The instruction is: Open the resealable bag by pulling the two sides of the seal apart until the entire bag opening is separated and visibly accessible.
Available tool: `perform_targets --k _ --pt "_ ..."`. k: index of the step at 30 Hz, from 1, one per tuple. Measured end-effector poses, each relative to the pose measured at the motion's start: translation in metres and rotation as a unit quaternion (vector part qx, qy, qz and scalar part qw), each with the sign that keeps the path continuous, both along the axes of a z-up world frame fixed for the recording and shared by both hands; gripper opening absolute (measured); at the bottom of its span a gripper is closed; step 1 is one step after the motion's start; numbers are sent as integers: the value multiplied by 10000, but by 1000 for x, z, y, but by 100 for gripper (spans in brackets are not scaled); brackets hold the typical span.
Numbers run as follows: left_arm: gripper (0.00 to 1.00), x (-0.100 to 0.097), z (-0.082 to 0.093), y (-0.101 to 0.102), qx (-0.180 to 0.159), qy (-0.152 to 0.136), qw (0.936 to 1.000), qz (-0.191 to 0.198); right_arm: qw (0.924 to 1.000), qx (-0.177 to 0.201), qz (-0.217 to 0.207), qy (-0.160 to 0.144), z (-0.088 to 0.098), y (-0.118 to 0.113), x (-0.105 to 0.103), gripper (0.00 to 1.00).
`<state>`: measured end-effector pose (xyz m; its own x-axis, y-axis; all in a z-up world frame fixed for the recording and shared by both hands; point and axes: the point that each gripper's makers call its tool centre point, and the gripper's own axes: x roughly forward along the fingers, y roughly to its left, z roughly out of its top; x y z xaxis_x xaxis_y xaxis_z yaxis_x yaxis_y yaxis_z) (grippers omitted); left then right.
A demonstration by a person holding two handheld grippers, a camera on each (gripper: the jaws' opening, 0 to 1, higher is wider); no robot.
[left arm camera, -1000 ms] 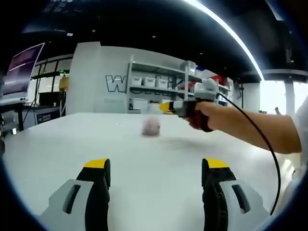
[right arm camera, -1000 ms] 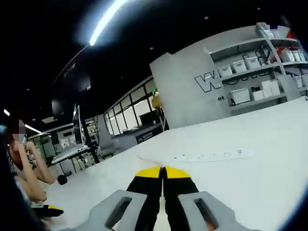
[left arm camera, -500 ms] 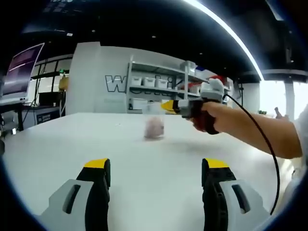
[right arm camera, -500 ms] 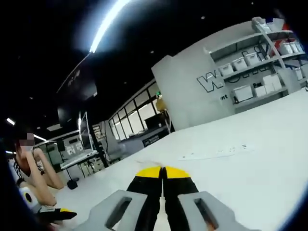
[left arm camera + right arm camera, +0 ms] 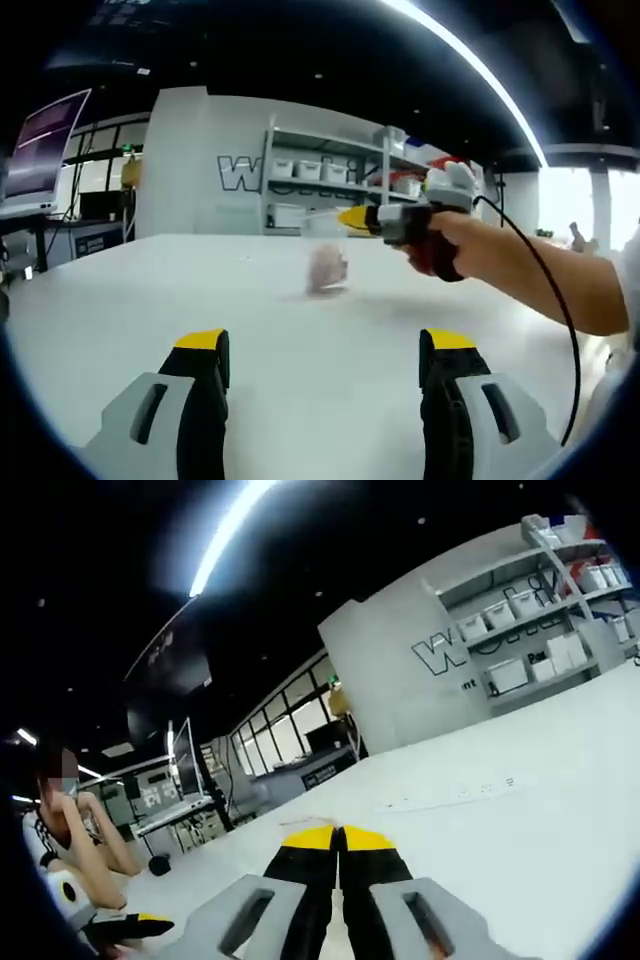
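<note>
shelving [image 5: 330, 175] beyond bag [image 5: 326, 262], power strip [image 5: 455, 792] on white table [image 5: 300, 330]

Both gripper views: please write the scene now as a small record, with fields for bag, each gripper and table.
bag: clear resealable bag, pinkish contents, hanging above the table, blurred
right gripper: jaws together, holding the bag's top edge
left gripper: jaws wide apart, holding nothing
table: white, power strip lying on it
seal: cannot tell if opened

The clear plastic resealable bag [image 5: 325, 262] hangs above the white table [image 5: 300, 340]. Behind the table stands a metal shelf rack [image 5: 330, 180].
</note>
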<state>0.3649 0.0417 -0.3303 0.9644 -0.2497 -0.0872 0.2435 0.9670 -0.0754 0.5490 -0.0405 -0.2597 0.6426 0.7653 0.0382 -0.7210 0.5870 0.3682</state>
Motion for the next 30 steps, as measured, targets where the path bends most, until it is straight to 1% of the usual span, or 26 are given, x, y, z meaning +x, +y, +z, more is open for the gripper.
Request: perform_targets --k 30 --pt "76 1 0 -1 -34 15 10000 -30 9996 213 139 80 3 -4 -24 0"
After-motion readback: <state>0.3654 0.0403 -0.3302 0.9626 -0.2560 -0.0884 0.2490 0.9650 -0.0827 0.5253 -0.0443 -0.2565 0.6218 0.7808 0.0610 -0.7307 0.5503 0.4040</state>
